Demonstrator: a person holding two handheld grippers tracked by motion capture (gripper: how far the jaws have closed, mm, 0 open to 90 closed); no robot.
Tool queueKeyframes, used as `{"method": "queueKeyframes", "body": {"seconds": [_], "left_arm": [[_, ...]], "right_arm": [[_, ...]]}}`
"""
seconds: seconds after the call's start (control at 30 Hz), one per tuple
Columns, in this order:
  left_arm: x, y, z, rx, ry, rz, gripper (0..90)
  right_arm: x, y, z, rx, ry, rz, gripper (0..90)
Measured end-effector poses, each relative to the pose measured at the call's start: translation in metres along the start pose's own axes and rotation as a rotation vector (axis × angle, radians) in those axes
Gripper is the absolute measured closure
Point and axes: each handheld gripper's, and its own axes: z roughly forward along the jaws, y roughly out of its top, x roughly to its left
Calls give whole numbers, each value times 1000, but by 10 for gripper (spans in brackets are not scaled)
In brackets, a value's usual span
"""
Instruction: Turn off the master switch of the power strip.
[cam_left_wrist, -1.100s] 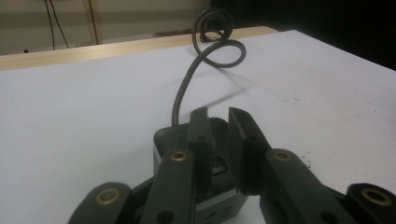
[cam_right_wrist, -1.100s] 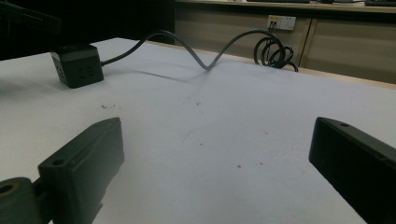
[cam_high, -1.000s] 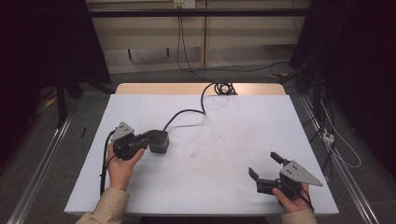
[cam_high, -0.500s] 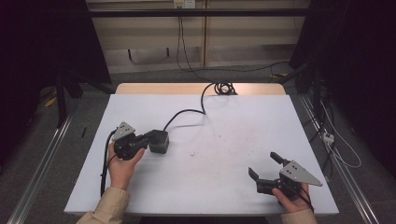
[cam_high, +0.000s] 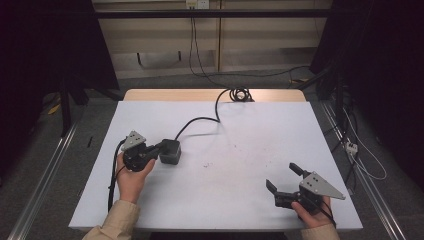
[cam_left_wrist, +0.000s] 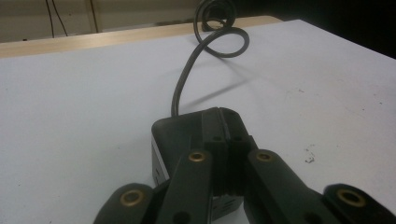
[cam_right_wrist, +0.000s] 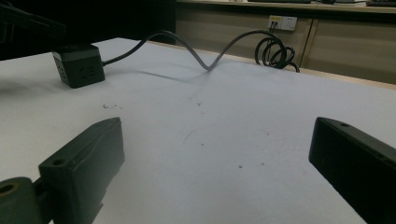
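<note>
Resting flat, black cube socket (cam_high: 170, 151), cord (cam_high: 200, 120) attached.

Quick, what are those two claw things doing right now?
Left gripper: fingers closed together, tips resting against the top of the black power cube; no real grip visible.
Right gripper: open, holding nothing.

white table (cam_high: 250, 210) | beige wall panels (cam_high: 160, 40) (socket (cam_high: 196, 4) on top) | grey floor (cam_high: 35, 165)

My left gripper (cam_left_wrist: 223, 140) has its jaws pressed together, resting on top of the black power cube (cam_left_wrist: 180, 135) on the white table (cam_left_wrist: 70, 107). The cube's cable (cam_left_wrist: 187, 74) runs far, curling into a loop.
</note>
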Motion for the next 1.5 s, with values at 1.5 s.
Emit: {"method": "queueKeyframes", "body": {"seconds": [1.5], "left_arm": [[-5, -2, 7, 64, 36, 41, 900]], "right_arm": [[0, 0, 0, -1, 2, -1, 29]]}}
